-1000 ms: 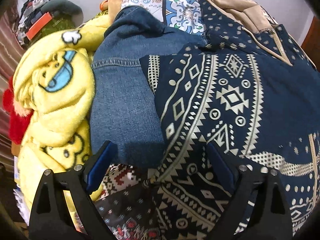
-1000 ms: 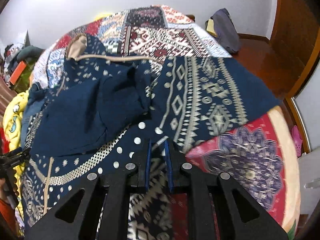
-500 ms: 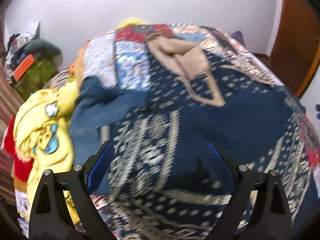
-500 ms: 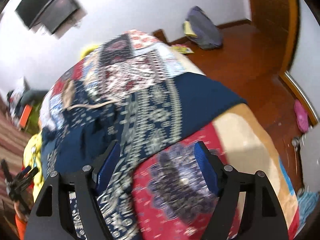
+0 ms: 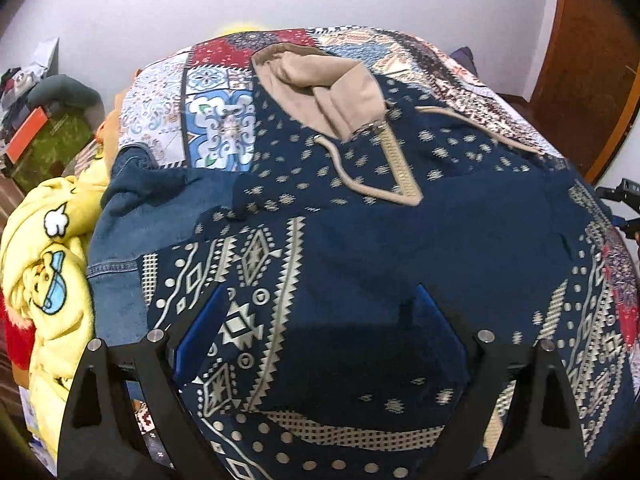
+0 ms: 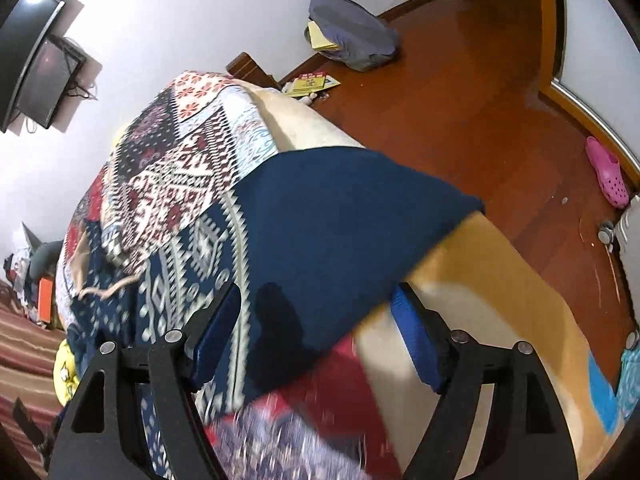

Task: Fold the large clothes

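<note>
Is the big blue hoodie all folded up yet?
Not yet. The hoodie lies spread on the bed, with one sleeve already folded across its front. Nothing is in hand: the left gripper and right gripper both hover with jaws open, the right's just opened. The other sleeve still hangs off the bed's edge, unfolded.

Left gripper [image 5: 320, 328] pointing steeply down, jaws wide apart, nothing pressed between the blue pads [image 5: 200, 324]. Right gripper [image 6: 316, 332] also tilted downward, jaws just opened wide, holding nothing.
</note>
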The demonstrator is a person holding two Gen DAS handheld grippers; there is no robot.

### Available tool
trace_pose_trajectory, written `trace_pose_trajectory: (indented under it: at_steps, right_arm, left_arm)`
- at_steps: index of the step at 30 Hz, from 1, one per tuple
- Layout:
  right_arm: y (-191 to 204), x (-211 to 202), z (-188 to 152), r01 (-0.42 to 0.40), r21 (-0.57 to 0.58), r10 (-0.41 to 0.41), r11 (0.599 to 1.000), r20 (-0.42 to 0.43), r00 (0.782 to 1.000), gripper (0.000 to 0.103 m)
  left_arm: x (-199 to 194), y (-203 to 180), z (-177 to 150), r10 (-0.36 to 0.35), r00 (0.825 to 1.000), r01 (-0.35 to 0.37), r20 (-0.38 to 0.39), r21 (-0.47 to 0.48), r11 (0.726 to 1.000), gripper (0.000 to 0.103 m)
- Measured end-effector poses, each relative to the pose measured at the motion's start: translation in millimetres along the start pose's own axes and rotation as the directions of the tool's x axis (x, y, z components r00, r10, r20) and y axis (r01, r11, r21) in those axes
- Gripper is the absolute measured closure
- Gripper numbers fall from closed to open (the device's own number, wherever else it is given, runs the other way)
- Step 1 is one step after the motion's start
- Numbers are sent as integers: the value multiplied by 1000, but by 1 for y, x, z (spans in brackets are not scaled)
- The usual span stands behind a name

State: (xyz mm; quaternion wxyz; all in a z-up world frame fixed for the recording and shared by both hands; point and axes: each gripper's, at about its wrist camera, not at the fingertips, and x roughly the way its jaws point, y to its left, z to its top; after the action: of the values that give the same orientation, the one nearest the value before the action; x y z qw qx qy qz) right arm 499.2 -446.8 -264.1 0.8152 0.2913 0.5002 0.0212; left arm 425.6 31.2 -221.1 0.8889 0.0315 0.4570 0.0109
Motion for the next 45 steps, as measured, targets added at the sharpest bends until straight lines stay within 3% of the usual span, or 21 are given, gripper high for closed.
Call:
trace_pose_trajectory:
  at_steps: [4, 5, 7, 9, 10, 14, 18, 21, 25, 28, 33, 38, 43, 45]
  right_arm:
    - [3, 8, 11, 61, -39, -62, 997, -2, 998, 31]
    - [5, 8, 12, 75, -45, -74, 996, 8, 997, 37]
    - [9, 6, 14, 105, -67, -103, 992, 30, 994, 54]
    - [15, -1, 15, 107, -91, -101, 990, 59, 993, 88]
    - [18, -6, 14, 106, -100, -99, 989, 72, 992, 93]
    - [50, -35, 9, 172, -209, -138, 963, 168, 976, 94]
    - [83, -68, 8, 158, -274, -89, 949, 250, 964, 94]
    - [119, -94, -1, 124, -354, -10, 927, 309, 951, 95]
    - [179, -119, -26, 77, -498, 110, 864, 336, 935, 95]
    - [213, -117, -45, 29, -571, 175, 820, 300, 938, 95]
    - [248, -77, -83, -117, -625, 249, 772, 128, 960, 95]
    - [258, -19, -131, -162, -640, 180, 751, -37, 983, 94]
    - [249, 15, -163, -116, -645, 38, 756, -133, 990, 89]
    - [243, 14, -169, -134, -648, 20, 750, -180, 983, 75]
  left_arm:
    - [2, 9, -5, 17, 1000, -17, -10, -11, 1000, 9]
    - [3, 11, -7, 18, 1000, -18, -16, -14, 1000, 9]
    - [2, 15, -11, 38, 999, -38, -18, -19, 999, 10]
    - [-1, 18, -13, 57, 998, -57, -16, -26, 998, 10]
    - [-4, 21, -14, 59, 998, -60, -11, -34, 998, 10]
    - [-19, 27, -16, 40, 999, -40, 17, -52, 998, 10]
    - [-34, 28, -17, 45, 998, -43, 49, -37, 998, 10]
    - [-44, 27, -19, 41, 997, -39, 72, -20, 999, 9]
    - [-55, 27, -24, 25, 996, -24, 91, -3, 1000, 9]
    - [-61, 27, -30, 29, 995, -31, 98, 14, 999, 10]
    - [-65, 32, -41, 31, 996, -33, 89, 29, 999, 9]
    - [-65, 40, -53, 44, 997, -46, 64, 39, 998, 9]
    - [-69, 40, -57, 43, 998, -46, 47, 52, 998, 10]
    - [-73, 35, -56, 47, 998, -50, 52, 66, 997, 10]
